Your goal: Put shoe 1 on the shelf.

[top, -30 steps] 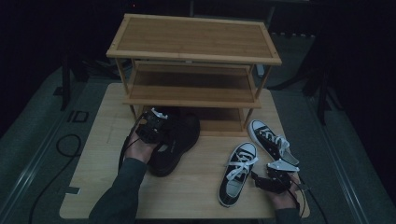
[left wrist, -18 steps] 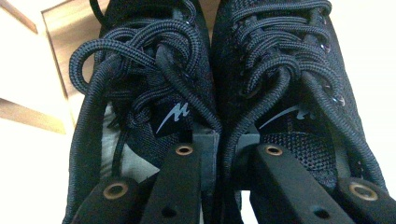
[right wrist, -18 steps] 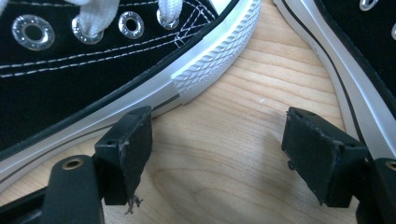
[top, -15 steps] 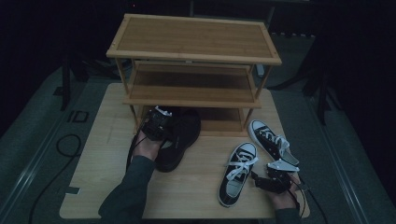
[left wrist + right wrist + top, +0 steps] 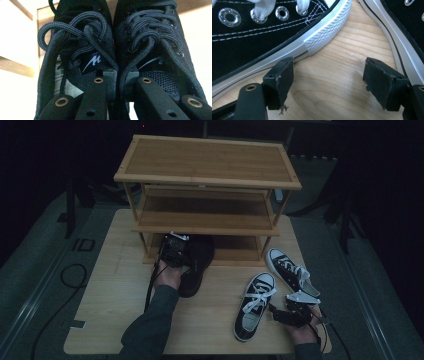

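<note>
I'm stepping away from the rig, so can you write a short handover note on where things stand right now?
Left gripper: shut on the black shoes, pinching both inner collars together, toes at the rack's bottom shelf.
Right gripper: open, empty, resting on the table between the two black-and-white sneakers.
Done: black pair gripped and brought to the rack.
Left: seat the black pair on the shelf, release, then probably shelve the sneakers.

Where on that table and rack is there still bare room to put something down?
The rack's top shelf and middle shelf are bare. So is the table's left side, beside the black shoes held by the left gripper. It's crowded at the right, around the two sneakers and the right gripper.
</note>
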Action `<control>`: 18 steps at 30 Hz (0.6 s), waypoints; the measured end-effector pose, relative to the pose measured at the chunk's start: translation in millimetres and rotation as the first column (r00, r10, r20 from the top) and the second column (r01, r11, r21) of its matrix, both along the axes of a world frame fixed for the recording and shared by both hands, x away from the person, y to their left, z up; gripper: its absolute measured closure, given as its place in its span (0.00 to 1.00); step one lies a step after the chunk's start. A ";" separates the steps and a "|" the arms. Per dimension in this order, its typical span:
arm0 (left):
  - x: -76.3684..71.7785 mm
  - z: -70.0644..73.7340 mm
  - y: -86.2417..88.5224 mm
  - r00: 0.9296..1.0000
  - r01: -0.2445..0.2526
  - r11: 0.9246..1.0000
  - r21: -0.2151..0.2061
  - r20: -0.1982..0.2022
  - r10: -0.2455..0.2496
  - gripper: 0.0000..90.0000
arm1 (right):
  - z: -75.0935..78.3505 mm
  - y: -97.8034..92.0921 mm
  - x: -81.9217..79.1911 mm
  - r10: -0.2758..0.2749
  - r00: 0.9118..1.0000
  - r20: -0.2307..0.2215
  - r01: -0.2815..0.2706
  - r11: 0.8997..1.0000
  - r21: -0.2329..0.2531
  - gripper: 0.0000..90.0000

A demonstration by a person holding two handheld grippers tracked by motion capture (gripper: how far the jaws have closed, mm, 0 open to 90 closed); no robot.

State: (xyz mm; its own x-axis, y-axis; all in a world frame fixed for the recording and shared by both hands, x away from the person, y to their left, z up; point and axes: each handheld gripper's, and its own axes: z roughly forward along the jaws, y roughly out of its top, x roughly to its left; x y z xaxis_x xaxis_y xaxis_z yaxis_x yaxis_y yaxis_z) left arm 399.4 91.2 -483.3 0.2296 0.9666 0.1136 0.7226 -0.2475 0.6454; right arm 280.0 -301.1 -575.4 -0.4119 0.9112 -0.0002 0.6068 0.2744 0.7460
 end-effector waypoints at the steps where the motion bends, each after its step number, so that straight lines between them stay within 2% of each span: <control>1: 0.9 -0.1 -1.1 1.000 -0.011 1.000 -0.003 0.000 0.011 0.94 | 0.0 0.0 0.0 0.000 1.000 0.000 0.000 1.000 0.000 0.27; 9: 5.2 -0.5 -11.5 0.999 -0.049 0.999 0.010 0.010 0.049 0.94 | 0.0 0.0 0.0 0.000 1.000 0.000 0.000 1.000 0.000 0.27; 18: 10.1 -3.0 -19.4 0.996 -0.085 0.996 -0.007 0.023 0.085 0.93 | 0.0 0.0 0.0 0.000 1.000 0.000 0.000 1.000 0.000 0.27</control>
State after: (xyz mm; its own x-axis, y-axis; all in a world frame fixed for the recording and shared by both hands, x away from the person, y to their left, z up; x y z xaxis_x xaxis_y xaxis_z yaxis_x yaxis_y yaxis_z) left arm 409.5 71.8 -486.3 0.1443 0.9832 0.1121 0.7255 -0.1821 0.6637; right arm 280.0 -301.1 -575.4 -0.4118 0.9113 0.0001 0.6070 0.2743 0.7459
